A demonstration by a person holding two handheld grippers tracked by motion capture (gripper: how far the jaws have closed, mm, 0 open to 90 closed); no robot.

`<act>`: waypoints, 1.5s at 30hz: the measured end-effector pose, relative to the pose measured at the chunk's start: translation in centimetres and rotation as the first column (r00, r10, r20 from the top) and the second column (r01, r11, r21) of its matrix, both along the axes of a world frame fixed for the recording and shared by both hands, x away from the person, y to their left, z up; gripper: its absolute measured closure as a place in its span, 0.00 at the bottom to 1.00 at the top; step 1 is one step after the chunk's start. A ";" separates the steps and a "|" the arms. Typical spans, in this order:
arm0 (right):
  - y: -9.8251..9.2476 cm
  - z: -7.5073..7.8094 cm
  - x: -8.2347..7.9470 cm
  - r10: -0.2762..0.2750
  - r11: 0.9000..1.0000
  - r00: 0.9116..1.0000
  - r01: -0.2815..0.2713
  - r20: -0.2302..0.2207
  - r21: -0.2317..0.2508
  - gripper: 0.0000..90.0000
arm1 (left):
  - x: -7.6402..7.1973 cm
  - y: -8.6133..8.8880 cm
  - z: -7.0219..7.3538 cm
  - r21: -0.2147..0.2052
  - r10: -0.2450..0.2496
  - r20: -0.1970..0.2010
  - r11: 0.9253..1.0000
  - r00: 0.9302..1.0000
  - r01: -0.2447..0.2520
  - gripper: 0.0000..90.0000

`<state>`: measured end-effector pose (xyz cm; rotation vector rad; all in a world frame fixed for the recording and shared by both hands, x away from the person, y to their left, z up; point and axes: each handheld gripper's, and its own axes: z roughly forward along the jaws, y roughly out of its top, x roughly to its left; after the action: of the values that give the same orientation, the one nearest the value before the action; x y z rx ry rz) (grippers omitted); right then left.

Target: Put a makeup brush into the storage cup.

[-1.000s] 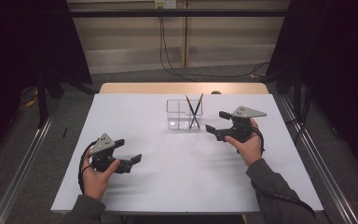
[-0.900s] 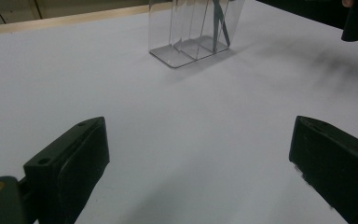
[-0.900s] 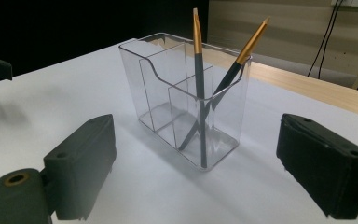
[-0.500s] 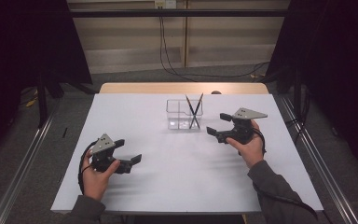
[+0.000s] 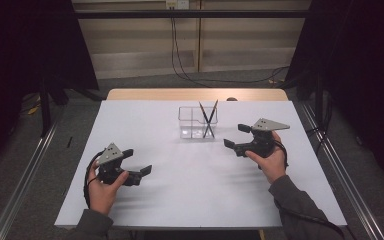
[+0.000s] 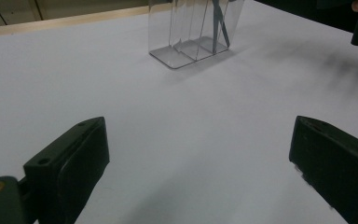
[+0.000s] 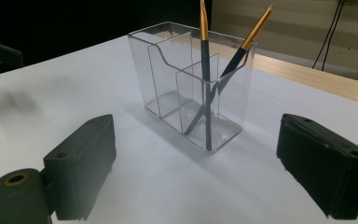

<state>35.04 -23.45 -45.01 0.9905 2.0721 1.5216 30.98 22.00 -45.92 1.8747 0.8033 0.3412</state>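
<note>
Near the table's (image 5: 130, 120) far edge, at its middle, stands a clear holder (image 5: 198, 121) with two pens (image 5: 208, 117) crossed in one end compartment; right gripper (image 5: 237, 137), jaws wide and empty, faces it, left gripper (image 5: 139, 162) likewise wide, near the front-left corner.

Clear glossy plastic holder (image 7: 193, 88); matt white table (image 5: 190, 175).

A white table (image 5: 180, 200) carries a clear plastic organizer (image 5: 192, 125) standing upright near its far edge.
</note>
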 end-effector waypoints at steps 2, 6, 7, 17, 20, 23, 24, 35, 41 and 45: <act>-0.1 0.0 -0.2 0.002 1.000 1.000 -0.002 -0.004 0.003 0.13 | 0.0 0.0 0.0 0.002 0.002 0.002 1.000 1.000 -0.002 0.05; -0.3 0.1 -0.6 0.003 1.000 1.000 -0.003 0.000 -0.002 0.13 | 0.0 -0.1 0.1 -0.004 -0.006 0.002 1.000 1.000 0.006 0.05; -0.4 0.1 -0.7 0.004 1.000 1.000 -0.004 -0.002 -0.005 0.12 | -0.1 -0.1 0.1 -0.001 -0.001 0.003 1.000 1.000 0.001 0.05; -0.9 -0.2 -1.4 0.006 1.000 1.000 -0.006 -0.011 -0.008 0.12 | 0.0 -0.1 0.1 0.012 0.002 0.006 1.000 1.000 -0.002 0.05; -1.1 -0.3 -1.6 0.007 1.000 1.000 -0.007 -0.014 -0.011 0.12 | 0.0 -0.1 0.1 0.011 0.003 0.005 1.000 1.000 -0.003 0.05; -1.3 -0.3 -1.8 0.006 1.000 1.000 -0.006 -0.013 -0.015 0.12 | 0.0 -0.1 0.1 0.007 0.001 0.004 1.000 1.000 -0.001 0.05; -1.3 -0.3 -1.8 0.008 1.000 1.000 -0.008 -0.017 -0.011 0.12 | 0.0 -0.1 0.1 0.007 0.000 0.004 1.000 1.000 0.000 0.05; -1.8 -0.5 -2.5 0.006 1.000 1.000 -0.007 -0.023 -0.021 0.12 | 0.1 -0.2 0.2 0.000 -0.010 0.005 1.000 1.000 0.010 0.05; -1.9 -0.6 -2.9 0.008 1.000 1.000 -0.008 -0.025 -0.017 0.11 | 0.1 -0.3 0.2 0.002 -0.003 0.005 1.000 1.000 0.003 0.05; -2.1 -0.7 -3.1 0.006 1.000 1.000 -0.006 -0.027 -0.019 0.11 | 0.1 -0.3 0.2 -0.001 -0.007 0.005 1.000 1.000 0.007 0.05</act>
<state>31.93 -25.55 -45.69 1.0033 2.1059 1.4965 31.13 21.71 -45.73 1.8742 0.7936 0.3410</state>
